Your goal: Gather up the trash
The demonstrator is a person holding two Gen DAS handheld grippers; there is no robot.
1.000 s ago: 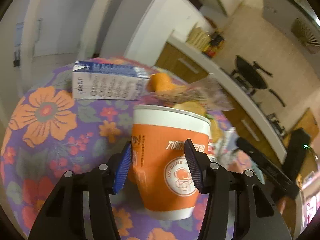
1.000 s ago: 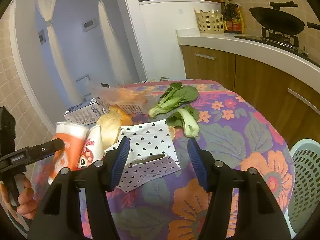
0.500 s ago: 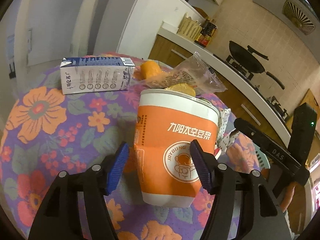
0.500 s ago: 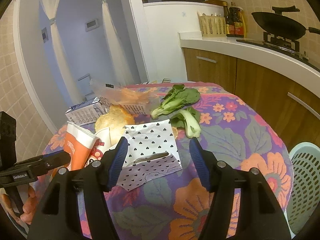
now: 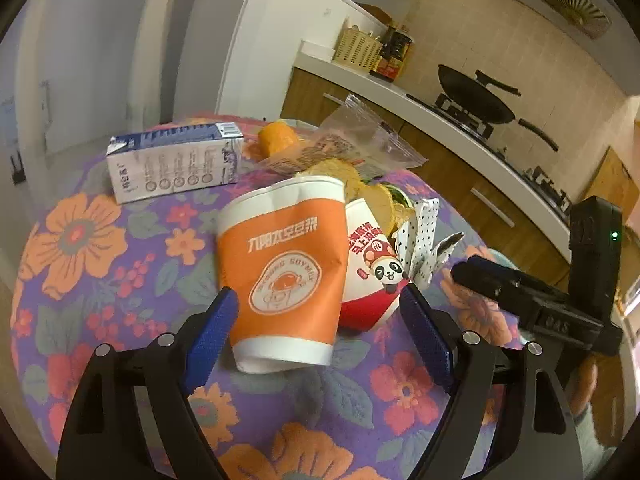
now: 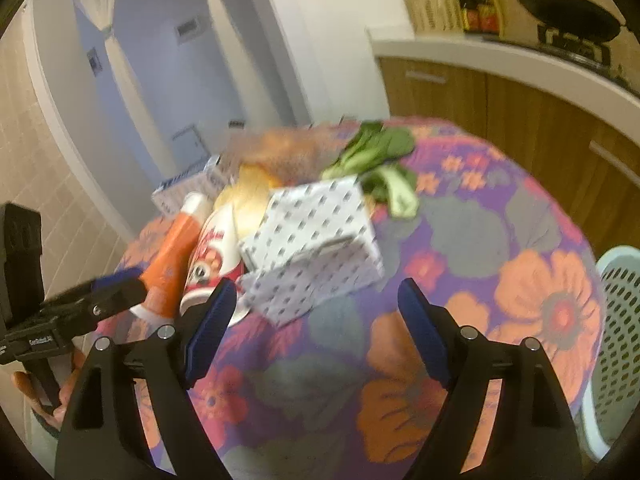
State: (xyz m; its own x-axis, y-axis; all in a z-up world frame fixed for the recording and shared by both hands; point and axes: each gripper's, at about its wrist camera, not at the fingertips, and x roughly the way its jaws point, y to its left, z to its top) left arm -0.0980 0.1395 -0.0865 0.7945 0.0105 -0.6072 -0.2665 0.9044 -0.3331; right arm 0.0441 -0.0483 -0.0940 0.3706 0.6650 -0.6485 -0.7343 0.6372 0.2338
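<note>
A crushed orange paper cup (image 5: 286,272) lies tilted on the floral tablecloth (image 5: 92,248), leaning against a red and white panda cup (image 5: 372,268). My left gripper (image 5: 320,332) is open, its blue pads on either side of the orange cup's base and apart from it. My right gripper (image 6: 316,332) is open and empty, just short of a white polka-dot box (image 6: 316,244). The orange cup (image 6: 168,264) and the red cup (image 6: 212,256) also show in the right wrist view. A milk carton (image 5: 176,164), a clear wrapper (image 5: 352,144) and bread (image 5: 380,200) lie behind.
Green bok choy (image 6: 380,168) lies at the far side of the table. A pale green mesh basket (image 6: 616,340) stands beside the table at the right. A kitchen counter with a wok (image 5: 476,96) runs behind. The right gripper's body (image 5: 560,300) shows in the left wrist view.
My left gripper has opened wide and drawn back from the orange cup, which now leans dented to one side. My right gripper has moved closer to the polka-dot box.
</note>
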